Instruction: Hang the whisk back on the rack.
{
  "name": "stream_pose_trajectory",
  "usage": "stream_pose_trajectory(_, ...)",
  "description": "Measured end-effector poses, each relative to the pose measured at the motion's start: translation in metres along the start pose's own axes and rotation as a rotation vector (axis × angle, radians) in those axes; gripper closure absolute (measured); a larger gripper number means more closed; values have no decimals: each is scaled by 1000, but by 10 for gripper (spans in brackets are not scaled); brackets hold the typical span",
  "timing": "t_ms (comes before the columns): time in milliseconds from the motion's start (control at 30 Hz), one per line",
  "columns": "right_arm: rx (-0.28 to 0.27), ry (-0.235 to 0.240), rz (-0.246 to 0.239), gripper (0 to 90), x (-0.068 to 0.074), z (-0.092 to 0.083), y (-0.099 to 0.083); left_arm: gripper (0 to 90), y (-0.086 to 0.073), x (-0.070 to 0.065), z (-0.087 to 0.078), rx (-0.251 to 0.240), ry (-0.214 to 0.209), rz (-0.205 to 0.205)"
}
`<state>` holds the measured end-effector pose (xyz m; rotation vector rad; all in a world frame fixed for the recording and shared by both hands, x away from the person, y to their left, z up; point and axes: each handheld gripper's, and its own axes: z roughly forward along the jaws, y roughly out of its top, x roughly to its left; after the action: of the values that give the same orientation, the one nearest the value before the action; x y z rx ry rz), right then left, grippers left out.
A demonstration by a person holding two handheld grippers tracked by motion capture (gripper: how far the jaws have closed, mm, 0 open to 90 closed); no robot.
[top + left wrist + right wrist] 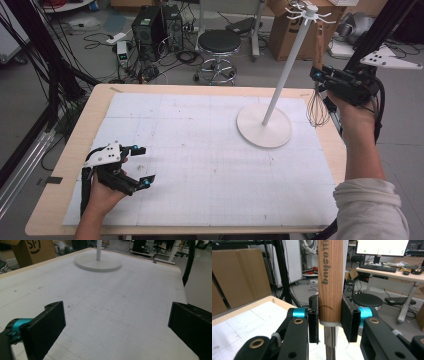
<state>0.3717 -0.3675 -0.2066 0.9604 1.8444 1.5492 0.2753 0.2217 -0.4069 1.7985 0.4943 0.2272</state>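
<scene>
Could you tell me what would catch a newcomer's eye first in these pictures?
Probably the tall white hook stand at the table's far right, beside which the right tool holds a whisk upright by its wooden handle, wires hanging down. The left tool rests open at the near left of the white mat.

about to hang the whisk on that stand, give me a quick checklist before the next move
1. Right gripper shut on the whisk's wooden handle: ok.
2. Whisk hanging upright, wires down, clear of the table: ok.
3. Stand upright on the mat, base flat: ok.
4. A free hook at the stand's top: ok, none holds anything.
5. Hanging loop on the handle's end: cannot tell.
6. Left gripper open, low on the mat, away from the stand: ok.
</scene>
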Motion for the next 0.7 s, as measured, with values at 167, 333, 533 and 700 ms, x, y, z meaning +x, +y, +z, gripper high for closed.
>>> stream_pose_trajectory(167,26,-8,16,704,3,6,-4,18,0,0,0,3,0,1)
stream_pose_trajectory(333,27,-13,28,700,8,12,-4,18,0,0,0,2,-1,2)
stream_pose_trajectory(533,36,-27,35,702,10,18,-3,18,0,0,0,2,-1,3)
stream_pose_trajectory(700,40,-38,55,703,12,24,-3,18,1,-1,-1,-4,-1,3)
